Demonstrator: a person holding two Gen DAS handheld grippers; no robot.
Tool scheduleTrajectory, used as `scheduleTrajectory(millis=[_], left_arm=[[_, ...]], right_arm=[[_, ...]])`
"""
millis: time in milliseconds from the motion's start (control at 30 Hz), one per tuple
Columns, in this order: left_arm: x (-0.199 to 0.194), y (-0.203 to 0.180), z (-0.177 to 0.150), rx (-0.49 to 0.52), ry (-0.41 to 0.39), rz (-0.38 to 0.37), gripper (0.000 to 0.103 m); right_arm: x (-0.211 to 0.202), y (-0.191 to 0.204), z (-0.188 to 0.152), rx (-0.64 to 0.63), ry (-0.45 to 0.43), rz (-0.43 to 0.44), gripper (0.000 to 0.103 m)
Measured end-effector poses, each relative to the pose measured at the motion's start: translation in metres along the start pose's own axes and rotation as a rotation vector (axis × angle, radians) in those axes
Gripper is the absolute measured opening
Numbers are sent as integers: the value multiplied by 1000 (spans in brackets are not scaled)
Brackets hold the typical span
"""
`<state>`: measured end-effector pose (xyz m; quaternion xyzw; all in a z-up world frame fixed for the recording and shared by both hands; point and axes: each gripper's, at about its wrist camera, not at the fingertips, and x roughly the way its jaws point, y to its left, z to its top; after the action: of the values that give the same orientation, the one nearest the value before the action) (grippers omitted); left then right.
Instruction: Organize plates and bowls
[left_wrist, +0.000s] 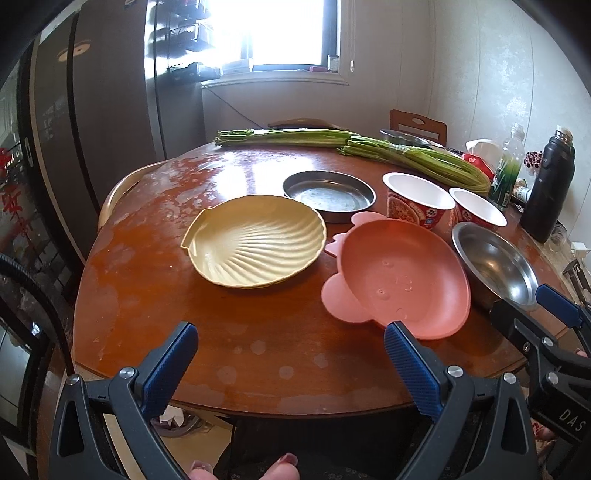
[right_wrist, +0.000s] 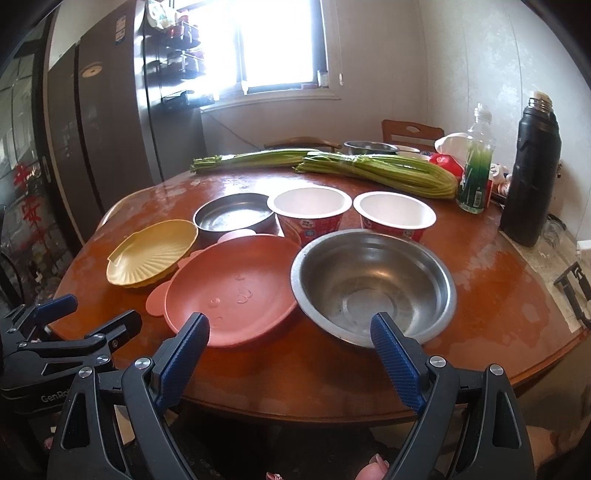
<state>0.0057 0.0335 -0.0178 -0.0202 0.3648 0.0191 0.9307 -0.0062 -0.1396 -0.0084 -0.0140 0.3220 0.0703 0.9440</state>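
Nothing is stacked yet: all dishes lie separate on the desk (left_wrist: 258, 350); left hand-held gripper (left_wrist: 291, 363) and right hand-held gripper (right_wrist: 291, 354) hold their jaws apart, empty.

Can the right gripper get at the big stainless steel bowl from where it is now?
Probably yes. The right gripper is open, and the big stainless steel bowl sits straight ahead with its near rim unobstructed.

- pink plate (right_wrist: 232, 291) hides near rim of flat steel dish (right_wrist: 234, 216)
- right claw (left_wrist: 554, 306) cut off at right edge
- cup labels (right_wrist: 310, 227) too small to read
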Motion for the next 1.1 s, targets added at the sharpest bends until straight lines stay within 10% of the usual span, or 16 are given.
scheduleTrajectory(millis=[667, 1100], left_arm=[[45, 108, 35, -221, 91, -25, 101], [93, 123, 61, -231, 205, -7, 101]], right_arm=[[95, 80, 79, -161, 115, 259, 90], [156, 104, 96, -195, 263, 228, 90]])
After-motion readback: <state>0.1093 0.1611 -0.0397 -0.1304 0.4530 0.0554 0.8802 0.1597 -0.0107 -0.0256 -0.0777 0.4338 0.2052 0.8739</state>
